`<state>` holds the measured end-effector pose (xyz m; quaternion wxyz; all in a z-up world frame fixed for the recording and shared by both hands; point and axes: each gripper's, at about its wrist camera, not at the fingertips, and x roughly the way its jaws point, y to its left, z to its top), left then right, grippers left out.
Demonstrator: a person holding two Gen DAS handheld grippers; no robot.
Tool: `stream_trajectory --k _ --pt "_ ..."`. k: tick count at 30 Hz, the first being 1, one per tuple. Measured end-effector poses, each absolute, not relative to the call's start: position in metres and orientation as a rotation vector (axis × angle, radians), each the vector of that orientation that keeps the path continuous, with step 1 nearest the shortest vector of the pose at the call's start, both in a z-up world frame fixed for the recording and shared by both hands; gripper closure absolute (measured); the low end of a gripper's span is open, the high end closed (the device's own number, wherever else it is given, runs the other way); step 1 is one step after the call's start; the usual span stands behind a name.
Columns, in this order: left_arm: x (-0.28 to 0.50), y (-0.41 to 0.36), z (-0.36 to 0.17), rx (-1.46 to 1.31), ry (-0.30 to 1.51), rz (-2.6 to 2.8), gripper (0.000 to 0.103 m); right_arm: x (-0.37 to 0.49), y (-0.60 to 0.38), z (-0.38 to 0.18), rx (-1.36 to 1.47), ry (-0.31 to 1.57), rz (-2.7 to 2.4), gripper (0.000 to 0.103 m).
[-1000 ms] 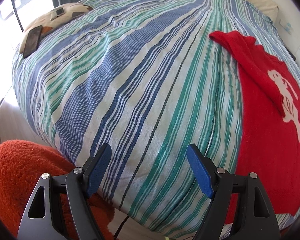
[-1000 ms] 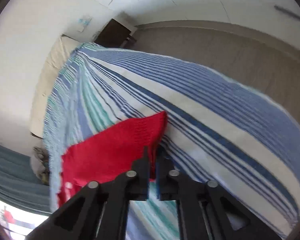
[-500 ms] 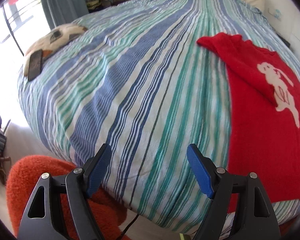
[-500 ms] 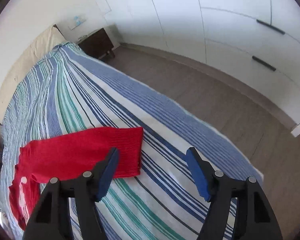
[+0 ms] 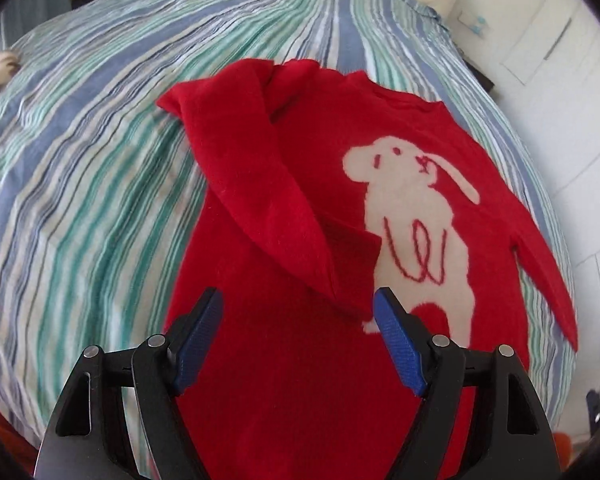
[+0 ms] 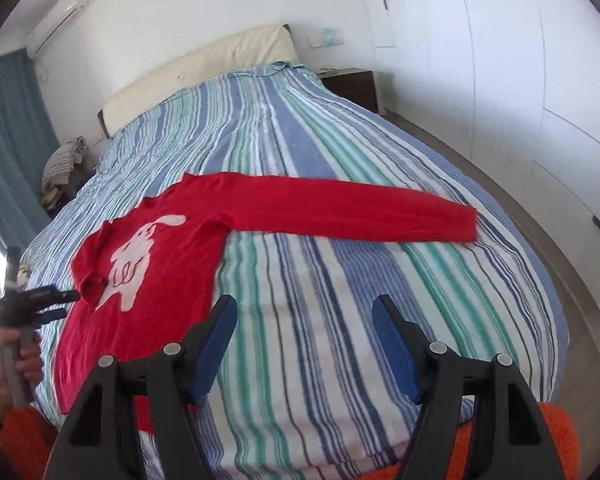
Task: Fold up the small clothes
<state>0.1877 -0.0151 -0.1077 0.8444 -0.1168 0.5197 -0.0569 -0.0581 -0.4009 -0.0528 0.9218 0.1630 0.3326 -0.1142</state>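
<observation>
A red sweater (image 5: 260, 360) with a white rabbit motif (image 5: 412, 216) lies flat on the striped bedspread (image 5: 80, 160). One sleeve (image 5: 252, 184) is folded diagonally across its chest. My left gripper (image 5: 298, 296) hovers open over the sweater's lower body, nothing between its blue pads. In the right wrist view the sweater (image 6: 172, 280) sits at the left, its other sleeve (image 6: 340, 212) stretched straight out to the right. My right gripper (image 6: 304, 300) stands open above bare bedspread (image 6: 340, 320), empty. The left gripper (image 6: 70, 304) shows at the far left, held by a hand (image 6: 12, 364).
A cream headboard (image 6: 204, 64) and a dark nightstand (image 6: 352, 84) stand at the far end. White wardrobe doors (image 6: 540, 100) line the right wall across a strip of floor. A heap of clothes (image 6: 62, 164) and a teal curtain (image 6: 8, 140) are at the left.
My right gripper has let go of the red sleeve end, opened, rolled upright and pulled back over the bed's foot. The left gripper swung right, from bare bedspread to above the sweater.
</observation>
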Motion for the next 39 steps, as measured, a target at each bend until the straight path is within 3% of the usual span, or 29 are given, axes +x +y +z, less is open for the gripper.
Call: stream_trajectory --k 1,2,3,4,6,13,14,16,17,18,24,31,34,37,38,39 --pt "0.193 -0.015 -0.116 -0.273 1.114 -0.08 0.025 -0.057 -0.394 -0.055 0.319 0.686 -0.211 0.033" --pt "0.197 -0.012 -0.122 -0.296 1.127 -0.037 0.046 -0.054 -0.387 -0.057 0.298 0.695 -0.192 0.033" --pt "0.198 -0.007 -0.125 -0.327 1.142 -0.006 0.087 -0.051 -0.382 -0.058 0.271 0.706 -0.176 0.033" --pt "0.199 0.003 -0.126 -0.381 1.162 -0.015 0.097 -0.052 -0.376 -0.059 0.25 0.711 -0.167 0.033" --pt "0.197 0.027 -0.11 -0.448 1.142 -0.055 0.099 -0.052 -0.37 -0.059 0.226 0.708 -0.153 0.033" --pt "0.222 0.162 -0.019 -0.167 0.938 0.153 0.099 -0.044 -0.372 -0.069 0.247 0.74 -0.134 0.033" --pt "0.231 0.184 -0.017 -0.147 0.938 0.202 0.091 -0.042 -0.372 -0.071 0.252 0.749 -0.129 0.033" --pt "0.246 0.221 -0.021 -0.133 0.949 0.289 0.066 -0.037 -0.368 -0.075 0.251 0.765 -0.12 0.033" --pt "0.247 0.239 -0.024 -0.151 0.95 0.322 0.041 -0.036 -0.366 -0.077 0.246 0.772 -0.115 0.033" --pt "0.244 0.256 -0.028 -0.184 0.941 0.348 0.032 -0.035 -0.363 -0.077 0.235 0.778 -0.111 0.033" --pt "0.207 0.307 -0.084 -0.46 0.956 0.313 0.032 -0.032 -0.353 -0.083 0.183 0.806 -0.105 0.033" --pt "0.214 0.291 -0.116 -0.363 0.988 0.239 0.032 -0.023 -0.349 -0.095 0.179 0.858 -0.097 0.033" --pt "0.233 0.284 -0.125 -0.356 1.0 0.204 0.039 -0.024 -0.344 -0.095 0.161 0.861 -0.104 0.033" --pt "0.251 0.28 -0.138 -0.36 1.032 0.206 0.068 -0.024 -0.341 -0.093 0.143 0.857 -0.111 0.033" --pt "0.257 0.279 -0.14 -0.37 1.05 0.204 0.091 -0.024 -0.34 -0.093 0.136 0.859 -0.114 0.033" --pt "0.264 0.278 -0.137 -0.38 1.075 0.205 0.096 -0.024 -0.339 -0.093 0.13 0.861 -0.117 0.033"
